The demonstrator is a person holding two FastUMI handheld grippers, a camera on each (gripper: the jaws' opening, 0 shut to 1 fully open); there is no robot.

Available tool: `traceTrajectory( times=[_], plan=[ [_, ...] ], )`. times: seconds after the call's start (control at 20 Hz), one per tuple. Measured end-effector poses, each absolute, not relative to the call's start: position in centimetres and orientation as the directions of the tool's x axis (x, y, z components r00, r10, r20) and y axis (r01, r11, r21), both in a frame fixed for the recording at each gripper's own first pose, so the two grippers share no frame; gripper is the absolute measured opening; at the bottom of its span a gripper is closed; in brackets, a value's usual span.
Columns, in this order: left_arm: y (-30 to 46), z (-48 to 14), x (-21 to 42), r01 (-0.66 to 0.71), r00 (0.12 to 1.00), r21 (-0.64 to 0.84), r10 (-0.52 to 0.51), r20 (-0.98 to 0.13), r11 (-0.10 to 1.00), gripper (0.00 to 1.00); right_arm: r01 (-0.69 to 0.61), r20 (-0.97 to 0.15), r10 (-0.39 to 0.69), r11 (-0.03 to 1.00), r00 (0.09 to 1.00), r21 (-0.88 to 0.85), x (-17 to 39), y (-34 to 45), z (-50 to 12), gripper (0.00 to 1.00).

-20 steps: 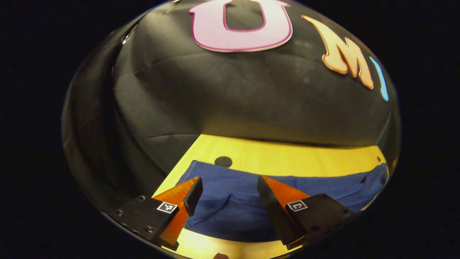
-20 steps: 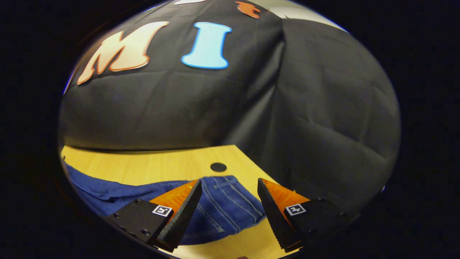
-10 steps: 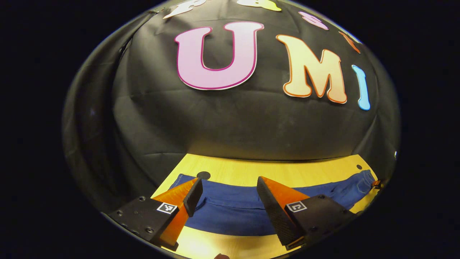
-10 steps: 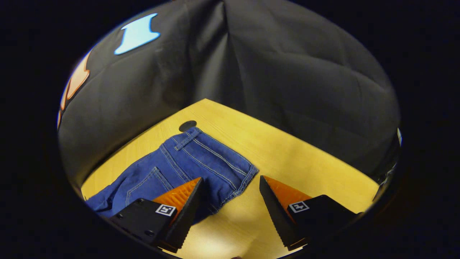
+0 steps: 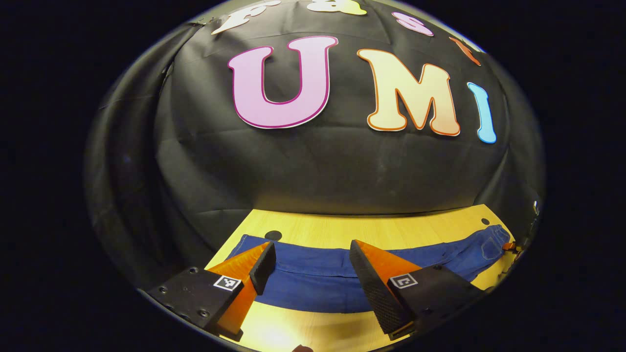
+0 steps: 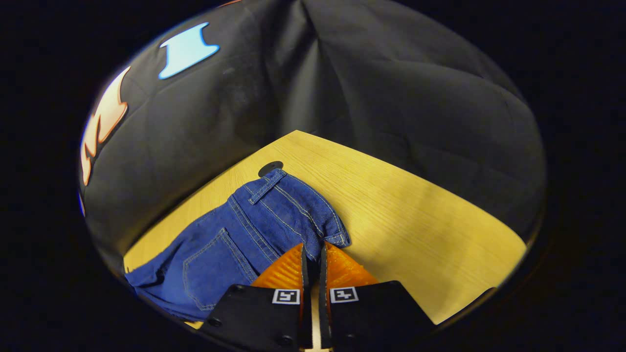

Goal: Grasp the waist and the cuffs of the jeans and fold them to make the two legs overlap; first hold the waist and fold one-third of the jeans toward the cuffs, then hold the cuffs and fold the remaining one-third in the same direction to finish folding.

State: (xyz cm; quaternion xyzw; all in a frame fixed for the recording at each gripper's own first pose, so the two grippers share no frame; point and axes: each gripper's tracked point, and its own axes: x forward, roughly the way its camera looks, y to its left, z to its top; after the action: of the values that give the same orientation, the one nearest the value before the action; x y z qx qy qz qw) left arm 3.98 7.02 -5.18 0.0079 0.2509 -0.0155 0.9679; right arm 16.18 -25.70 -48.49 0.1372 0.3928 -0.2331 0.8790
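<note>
Right gripper view, right hand-held gripper (image 6: 313,252) pinching jeans (image 6: 244,234) waist, left hand-held gripper (image 5: 310,264) wide

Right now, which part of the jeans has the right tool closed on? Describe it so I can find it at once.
Start at the yellow wooden table and find the blue jeans lying on it. Follow them to the waist end by the dark round hole. The right tool pinches the near corner of the waistband, opposite the far corner with the belt loop.

Black mounts (image 5: 195,296), square coded tags (image 6: 286,296)
</note>
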Motion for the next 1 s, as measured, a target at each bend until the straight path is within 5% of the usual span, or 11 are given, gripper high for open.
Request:
traceTrajectory(
  times=[0.45, 1.0],
  plan=[
    [7.7, -4.2, 3.9, 0.025, 0.869, 0.036, -0.003, -0.495, 0.999, 0.94, 0.548, -0.734, -0.387, 0.836, 0.557, -0.025, 16.1, -25.6, -46.9, 0.06],
    [12.7, -5.6, 3.1, 0.023, 0.861, -0.052, -0.046, -0.506, 0.998, 0.94, 0.348, -0.506, -0.267, 0.935, 0.82, 0.071, 13.8, -19.7, -27.1, 0.02]
  ],
)
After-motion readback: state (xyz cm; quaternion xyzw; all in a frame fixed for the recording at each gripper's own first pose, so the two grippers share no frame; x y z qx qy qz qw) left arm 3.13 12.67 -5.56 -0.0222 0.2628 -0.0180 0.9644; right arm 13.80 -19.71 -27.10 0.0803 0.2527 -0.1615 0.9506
